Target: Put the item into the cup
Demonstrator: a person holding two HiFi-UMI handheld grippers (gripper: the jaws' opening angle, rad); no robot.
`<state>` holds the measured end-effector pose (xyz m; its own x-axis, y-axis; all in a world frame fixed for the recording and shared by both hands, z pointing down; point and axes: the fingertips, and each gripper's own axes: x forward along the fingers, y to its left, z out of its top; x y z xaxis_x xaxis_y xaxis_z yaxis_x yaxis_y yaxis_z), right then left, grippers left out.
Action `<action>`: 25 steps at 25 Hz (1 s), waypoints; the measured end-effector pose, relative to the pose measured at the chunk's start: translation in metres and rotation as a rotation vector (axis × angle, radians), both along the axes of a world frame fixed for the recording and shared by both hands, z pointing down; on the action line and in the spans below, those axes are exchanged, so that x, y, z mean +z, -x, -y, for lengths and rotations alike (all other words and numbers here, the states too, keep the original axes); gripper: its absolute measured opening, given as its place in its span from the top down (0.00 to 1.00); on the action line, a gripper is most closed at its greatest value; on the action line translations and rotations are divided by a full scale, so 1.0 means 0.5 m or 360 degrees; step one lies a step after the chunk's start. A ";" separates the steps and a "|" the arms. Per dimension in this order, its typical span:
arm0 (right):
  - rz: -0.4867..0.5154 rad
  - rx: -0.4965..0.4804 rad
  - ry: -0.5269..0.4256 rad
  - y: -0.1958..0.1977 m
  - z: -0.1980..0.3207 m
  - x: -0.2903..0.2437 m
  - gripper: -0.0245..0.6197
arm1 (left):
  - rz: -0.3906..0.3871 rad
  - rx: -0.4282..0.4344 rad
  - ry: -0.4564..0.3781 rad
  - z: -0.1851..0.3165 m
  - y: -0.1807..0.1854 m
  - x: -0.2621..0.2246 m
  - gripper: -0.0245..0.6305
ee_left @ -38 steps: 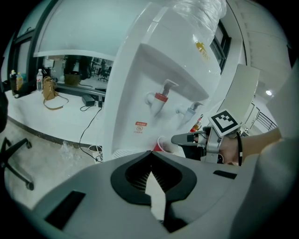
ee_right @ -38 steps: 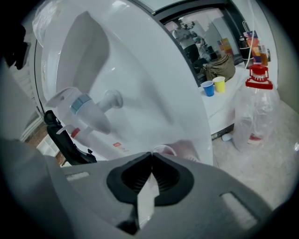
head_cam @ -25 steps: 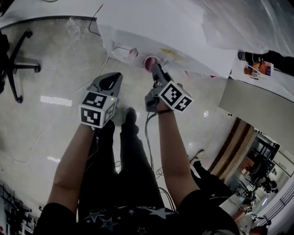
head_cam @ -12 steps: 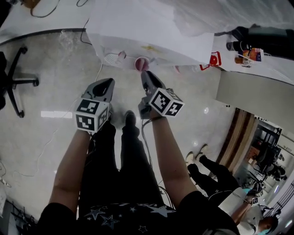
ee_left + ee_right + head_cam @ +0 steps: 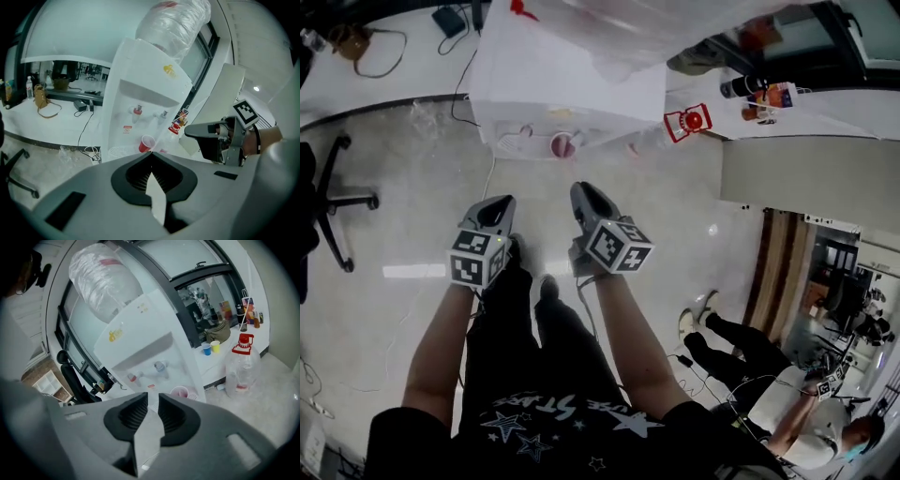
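Your left claw (image 5: 151,155) is clenched on nothing. Your right claw (image 5: 153,398) is a little released and empty. The red cup (image 5: 563,145) stands far ahead on the tray of the water dispenser (image 5: 572,84), well apart from both claws.

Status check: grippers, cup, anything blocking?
Left gripper shut, empty. Right gripper slightly open, empty. Red cup on drip tray of water dispenser, ahead of both grippers. No item in sight; nothing in the way.

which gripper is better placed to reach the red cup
Probably the right gripper: in the head view it sits nearer the red cup than the left gripper, and its jaws are slightly apart, the left's together.
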<state>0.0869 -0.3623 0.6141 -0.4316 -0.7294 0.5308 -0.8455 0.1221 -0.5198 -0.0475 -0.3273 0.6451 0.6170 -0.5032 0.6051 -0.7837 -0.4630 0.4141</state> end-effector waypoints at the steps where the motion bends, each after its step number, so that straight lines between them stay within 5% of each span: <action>1: -0.0004 -0.0003 -0.0008 -0.001 -0.014 -0.020 0.86 | 0.0000 0.0006 0.0002 -0.013 -0.001 -0.016 0.95; 8: 0.0013 -0.0004 -0.0060 -0.013 -0.124 -0.122 0.96 | -0.0029 -0.0004 -0.0070 -0.107 -0.033 -0.137 0.95; 17: 0.0080 -0.0092 -0.0160 -0.039 -0.300 -0.241 0.96 | -0.0021 -0.0048 -0.0198 -0.256 -0.068 -0.275 0.95; 25: -0.0054 -0.0271 -0.0356 -0.072 -0.439 -0.344 0.96 | -0.0033 -0.0080 -0.0306 -0.409 -0.126 -0.366 0.95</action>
<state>0.1226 -0.1425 0.4421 -0.5427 -0.7486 0.3809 -0.8195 0.3724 -0.4357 0.0153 -0.1227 0.4621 0.5995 -0.6388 0.4822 -0.8001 -0.4955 0.3382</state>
